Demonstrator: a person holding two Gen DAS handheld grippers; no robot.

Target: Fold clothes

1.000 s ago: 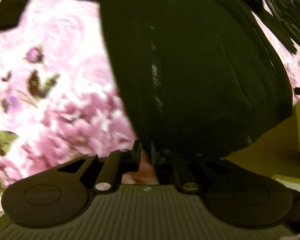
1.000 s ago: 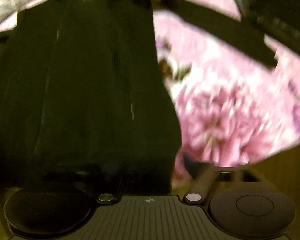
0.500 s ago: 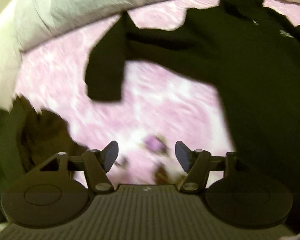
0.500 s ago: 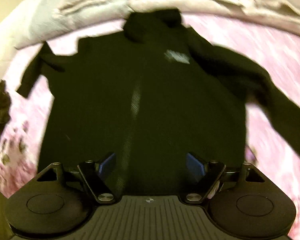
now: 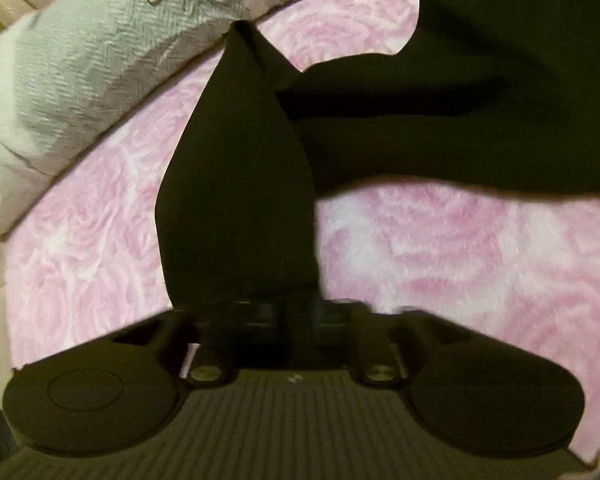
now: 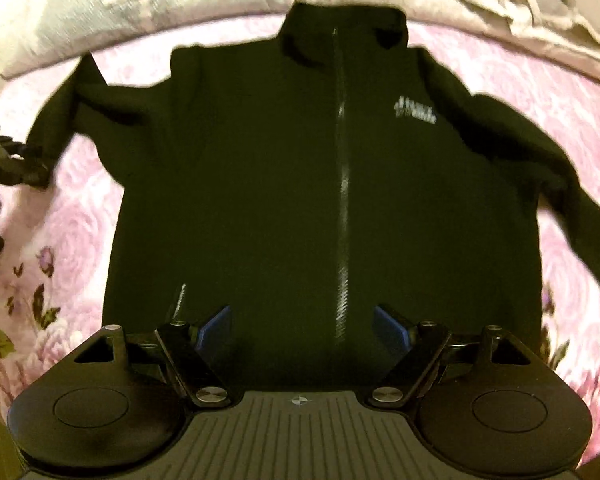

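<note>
Pink rose bedspread [image 6: 68,240]: black jacket [image 6: 284,184] spread flat. Left gripper [image 5: 296,316] clenched on sleeve cuff [image 5: 240,208]; thin pinch may slip. Right gripper [image 6: 302,326] released above hem.

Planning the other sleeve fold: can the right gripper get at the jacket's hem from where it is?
Probably yes: the right gripper is open above the jacket, and nothing lies over the hem between its fingers.

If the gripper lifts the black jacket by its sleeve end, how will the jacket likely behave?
The black jacket is probably floppy: its sleeve already bends back on itself above the shut left gripper. Likely the sleeve rises first and the body drags flat over the pink floral bedspread. Its zipper may stiffen the front slightly.
</note>
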